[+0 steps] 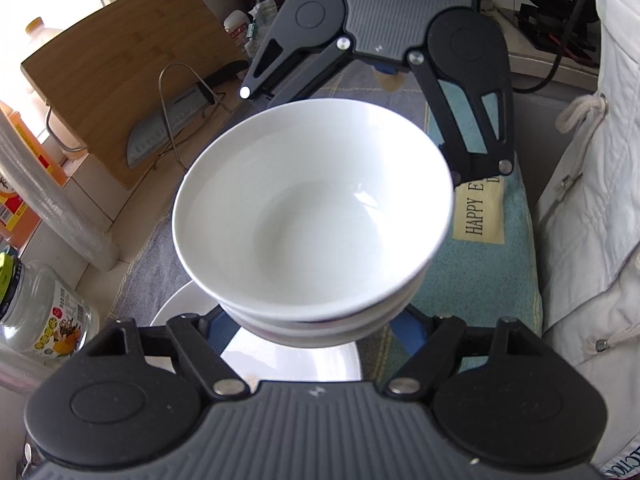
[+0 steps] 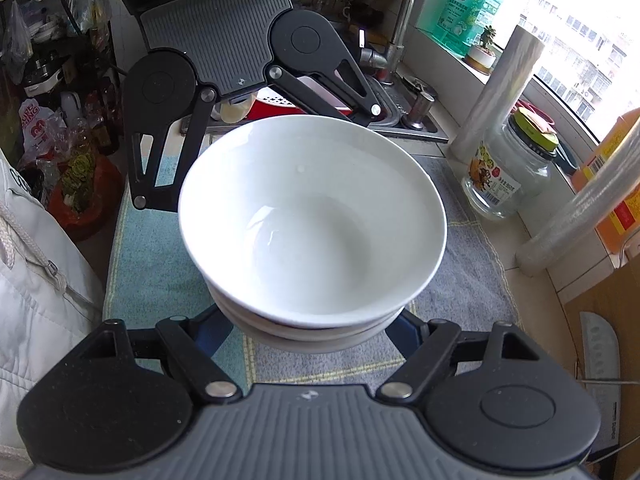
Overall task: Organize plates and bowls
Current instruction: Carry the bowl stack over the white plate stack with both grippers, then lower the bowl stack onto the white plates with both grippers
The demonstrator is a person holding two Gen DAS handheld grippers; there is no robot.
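- Two grippers carry one stack of white bowls point(image 1: 312, 216) between them, one on each side, facing each other.
- Left gripper point(image 1: 312, 332): jaws closed against the stack's lower part; right gripper point(image 2: 316, 328) likewise.
- Stack hangs clear above the towel point(image 2: 160, 248), upright, rim level.
- White plate point(image 1: 288, 364) lies directly under the stack, on the left gripper's side.
- Judged: lowering straight down needs both hands matched.
- Room: jar point(image 2: 508, 168) and sink point(image 2: 400, 120) nearby; cutting board point(image 1: 120, 76) well apart.

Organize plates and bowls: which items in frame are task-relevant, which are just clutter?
Job:
- stacked white bowls, held between left gripper and right gripper
- white plate below

Lying about:
- cutting board
- knife
- glass jar
- faucet
- towel
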